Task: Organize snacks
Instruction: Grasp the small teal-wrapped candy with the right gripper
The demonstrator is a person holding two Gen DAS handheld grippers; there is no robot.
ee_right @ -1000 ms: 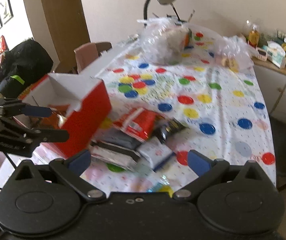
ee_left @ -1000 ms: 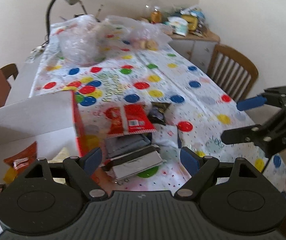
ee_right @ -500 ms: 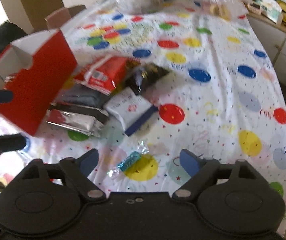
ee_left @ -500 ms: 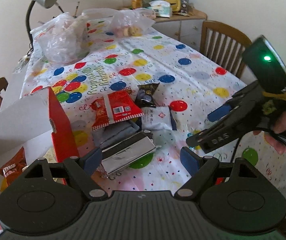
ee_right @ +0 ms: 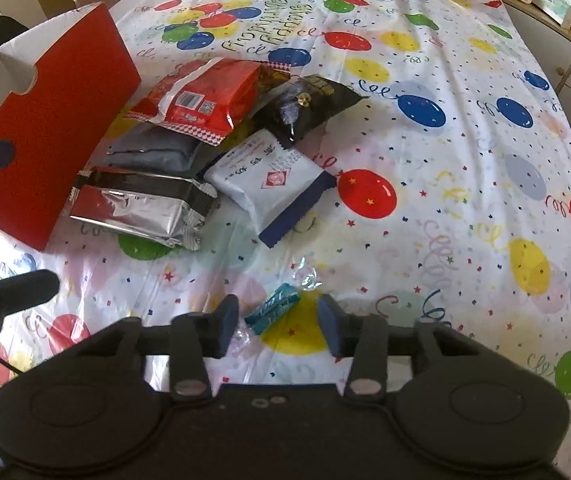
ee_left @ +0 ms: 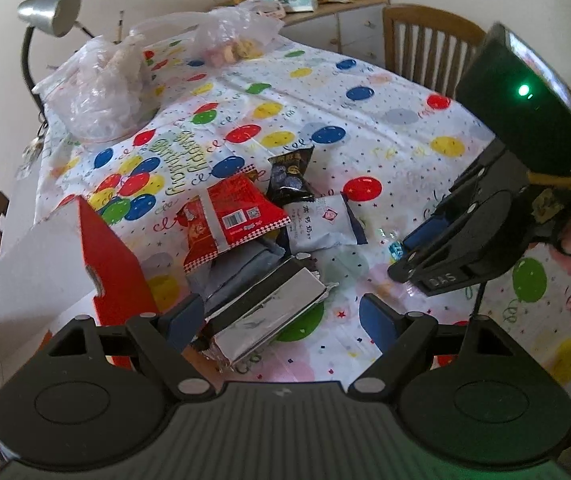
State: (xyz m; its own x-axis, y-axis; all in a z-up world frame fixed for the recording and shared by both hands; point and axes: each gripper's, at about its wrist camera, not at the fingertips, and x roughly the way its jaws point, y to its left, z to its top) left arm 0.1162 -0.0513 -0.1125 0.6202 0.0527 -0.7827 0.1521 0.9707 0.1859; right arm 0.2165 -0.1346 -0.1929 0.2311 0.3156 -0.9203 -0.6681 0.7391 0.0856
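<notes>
At the left of the table, an open red cardboard box with a white inside (ee_right: 51, 120) is standing on the balloon-printed birthday tablecloth (ee_right: 465, 128). Just beside its red wall a pile of snack packs is lying: a silver foil pack with a dark end (ee_right: 141, 206) nearest the box, a grey-blue pack (ee_right: 153, 148) behind it, and a red pack with a checked edge and a barcode (ee_right: 209, 100) resting on top of the grey-blue one. Further right, a black snack pouch (ee_right: 309, 104) is lying partly against the red pack, and a white pack with a navy edge (ee_right: 273, 182) is sitting just in front of it.

The left gripper (ee_left: 275, 320) is hovering with its jaws wide apart, gripping nothing, the silver foil pack showing between its blue pads.

Toward the near right, the right gripper (ee_right: 279, 322) is pointing down at the cloth, its jaws closing around a small blue candy in a clear twisted wrapper (ee_right: 273, 308); the pads are not yet pressing it. The candy is lying apart from the pile, on a yellow balloon print.
</notes>
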